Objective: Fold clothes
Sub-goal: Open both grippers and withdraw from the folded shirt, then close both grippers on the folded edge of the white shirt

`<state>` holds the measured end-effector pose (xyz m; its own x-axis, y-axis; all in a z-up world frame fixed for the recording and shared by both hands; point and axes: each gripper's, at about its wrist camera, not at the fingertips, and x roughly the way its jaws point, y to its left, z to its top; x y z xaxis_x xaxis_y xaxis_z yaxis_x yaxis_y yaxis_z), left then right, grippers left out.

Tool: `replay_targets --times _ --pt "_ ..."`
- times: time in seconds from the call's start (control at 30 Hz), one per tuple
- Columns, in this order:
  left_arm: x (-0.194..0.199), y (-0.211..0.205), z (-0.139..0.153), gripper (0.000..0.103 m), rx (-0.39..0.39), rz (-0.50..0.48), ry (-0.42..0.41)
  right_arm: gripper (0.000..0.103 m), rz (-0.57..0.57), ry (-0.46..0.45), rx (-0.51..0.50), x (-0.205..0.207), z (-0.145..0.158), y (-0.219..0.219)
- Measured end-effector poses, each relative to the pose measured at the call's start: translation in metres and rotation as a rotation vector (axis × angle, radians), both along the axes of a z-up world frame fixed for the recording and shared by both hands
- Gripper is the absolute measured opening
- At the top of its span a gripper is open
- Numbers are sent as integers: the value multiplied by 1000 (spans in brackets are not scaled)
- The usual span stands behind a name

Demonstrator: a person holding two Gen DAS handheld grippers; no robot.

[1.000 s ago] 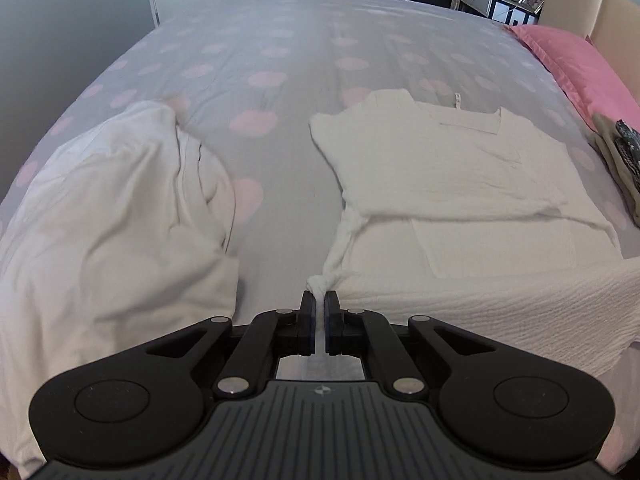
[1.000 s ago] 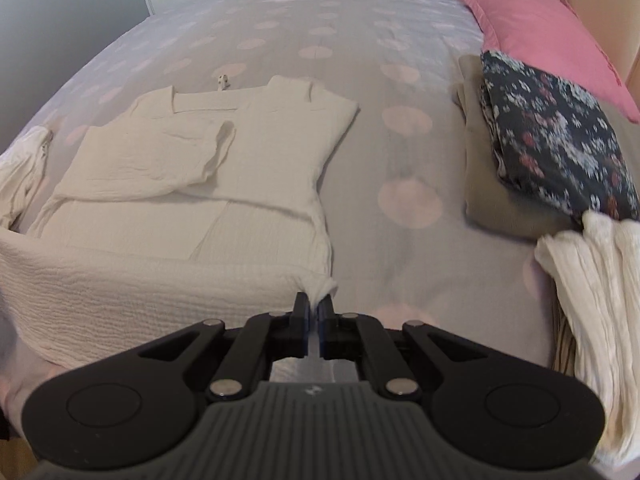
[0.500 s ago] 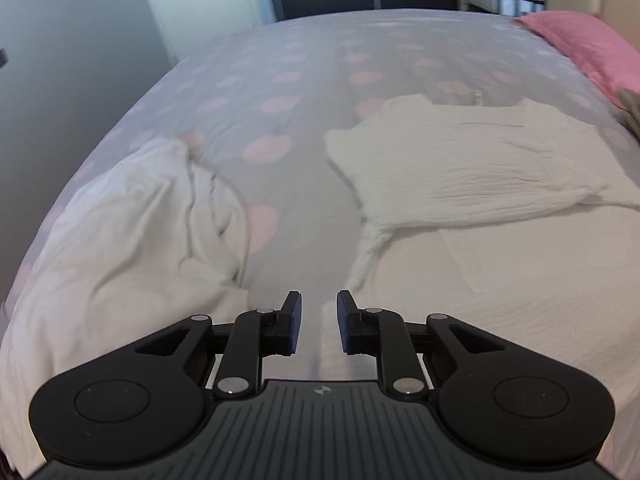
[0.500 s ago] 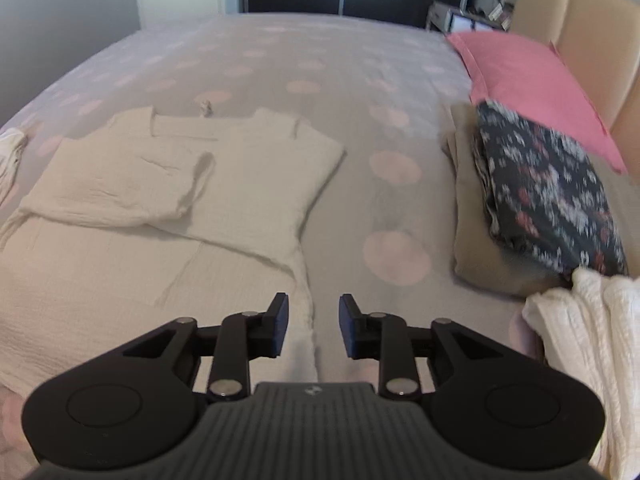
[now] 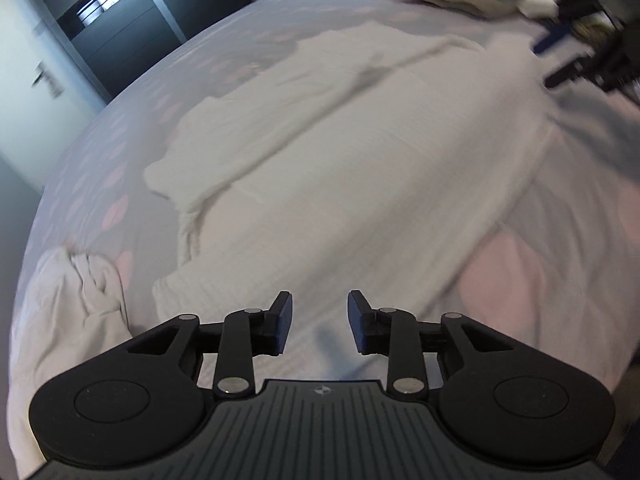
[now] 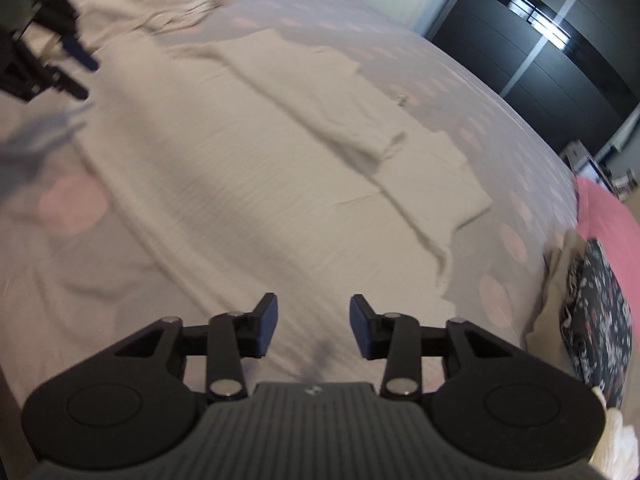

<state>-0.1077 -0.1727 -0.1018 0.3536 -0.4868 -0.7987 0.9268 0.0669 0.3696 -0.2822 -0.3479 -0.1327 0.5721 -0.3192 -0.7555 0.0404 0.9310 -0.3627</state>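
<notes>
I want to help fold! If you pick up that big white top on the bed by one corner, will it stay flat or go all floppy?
Probably floppy. The white top lies limp on the bed, and its sleeve is already folded flat across it, so it bends easily. Its ribbed weave looks soft, likely light, so a lifted corner would probably drag the rest up sagging. It seems unlikely to slip much.

Grey bed (image 5: 132, 128) with pink dots, cream garment (image 5: 360, 168) spread flat, crumpled white cloth (image 5: 68, 304), pink pillow (image 6: 608, 216)
</notes>
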Motion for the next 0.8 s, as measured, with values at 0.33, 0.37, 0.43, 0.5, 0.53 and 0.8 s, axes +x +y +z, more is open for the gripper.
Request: replay_targets --times 0.33,0.37,0.43,0.5,0.53,0.8 --pt "-29 24 -42 41 185 -174 -249 47 204 177 -262 -28 -48 36" --pt "-30 24 -45 42 193 -187 -284 47 219 182 -287 -30 -51 38" --pt "-31 23 -52 42 211 -196 -357 47 232 185 -329 -32 -56 39" --pt "-31 22 -60 42 234 -204 -454 47 220 200 -376 -30 -60 39" --pt "-30 23 -66 42 253 -214 -500 47 219 211 -407 -30 -63 39" --pt "-30 26 -98 37 297 -313 -649 47 315 260 -658 -28 -96 39"
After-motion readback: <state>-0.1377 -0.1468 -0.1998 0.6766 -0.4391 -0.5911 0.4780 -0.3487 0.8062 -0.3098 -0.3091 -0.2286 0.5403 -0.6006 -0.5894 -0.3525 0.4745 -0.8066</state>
